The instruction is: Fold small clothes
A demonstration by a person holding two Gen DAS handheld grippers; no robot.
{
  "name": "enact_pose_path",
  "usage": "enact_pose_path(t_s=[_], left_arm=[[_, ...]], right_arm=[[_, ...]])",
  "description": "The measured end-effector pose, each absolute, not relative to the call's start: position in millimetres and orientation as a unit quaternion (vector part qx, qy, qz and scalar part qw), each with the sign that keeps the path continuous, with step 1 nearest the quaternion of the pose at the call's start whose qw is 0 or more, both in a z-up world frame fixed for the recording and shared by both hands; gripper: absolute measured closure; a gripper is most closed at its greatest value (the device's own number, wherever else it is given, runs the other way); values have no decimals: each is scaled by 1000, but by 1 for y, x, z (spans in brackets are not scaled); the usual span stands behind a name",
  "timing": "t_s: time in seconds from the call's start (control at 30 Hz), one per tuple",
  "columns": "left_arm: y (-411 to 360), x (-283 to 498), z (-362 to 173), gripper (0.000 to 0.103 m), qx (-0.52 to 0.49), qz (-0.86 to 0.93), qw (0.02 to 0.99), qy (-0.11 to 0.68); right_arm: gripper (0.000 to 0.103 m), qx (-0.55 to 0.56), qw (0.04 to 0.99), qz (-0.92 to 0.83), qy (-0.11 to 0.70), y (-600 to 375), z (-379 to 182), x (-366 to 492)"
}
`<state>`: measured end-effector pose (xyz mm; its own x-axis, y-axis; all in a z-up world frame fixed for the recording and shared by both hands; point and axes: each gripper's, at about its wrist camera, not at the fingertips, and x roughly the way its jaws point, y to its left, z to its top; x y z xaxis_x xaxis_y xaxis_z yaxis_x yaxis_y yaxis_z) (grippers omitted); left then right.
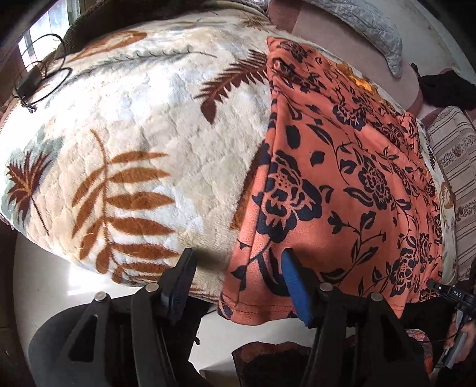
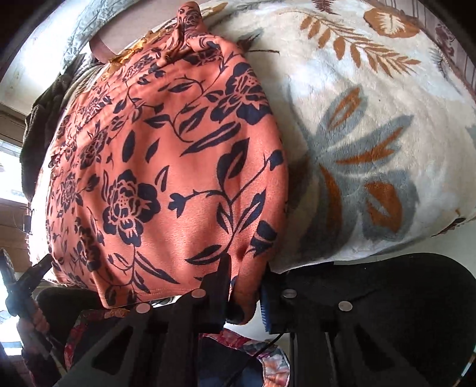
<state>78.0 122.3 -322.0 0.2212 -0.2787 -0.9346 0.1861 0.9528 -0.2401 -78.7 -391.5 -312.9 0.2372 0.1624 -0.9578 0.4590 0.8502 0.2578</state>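
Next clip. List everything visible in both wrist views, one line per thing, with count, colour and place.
garment: one, orange with dark blue flowers, spread flat on the blanket, near hem over the bed edge.
blanket: one, cream with brown and grey leaves, covering the bed.
cable: one, black, looped at the blanket's far left corner.
pillow: one, grey quilted, beyond the garment.
left gripper: one, black with blue pads, open, straddling the garment's near left corner.
right gripper: one, black, pinching the garment's near right corner.
hand: one, holding the left gripper.
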Motion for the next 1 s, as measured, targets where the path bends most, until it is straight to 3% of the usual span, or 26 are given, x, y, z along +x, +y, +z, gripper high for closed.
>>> enact_pose_path(t_s=[0.17, 0.3, 0.37, 0.7, 1.0], left_arm=[[108, 72, -328, 45, -9, -166, 774, 611], [128, 78, -327, 97, -83, -179, 762, 616], [131, 79, -323, 97, -113, -205, 755, 613], [135, 111, -238, 97, -168, -305, 772, 532], [129, 200, -171, 97, -208, -323, 787, 483]], right_arm=[[82, 262, 732, -99, 621, -395, -323, -74], [86, 258, 737, -87, 618, -394, -323, -72], [95, 255, 744, -74, 613, -393, -318, -64], [95, 337, 793, 6, 507, -425, -226, -49], [95, 396, 817, -1, 418, -473, -177, 22]])
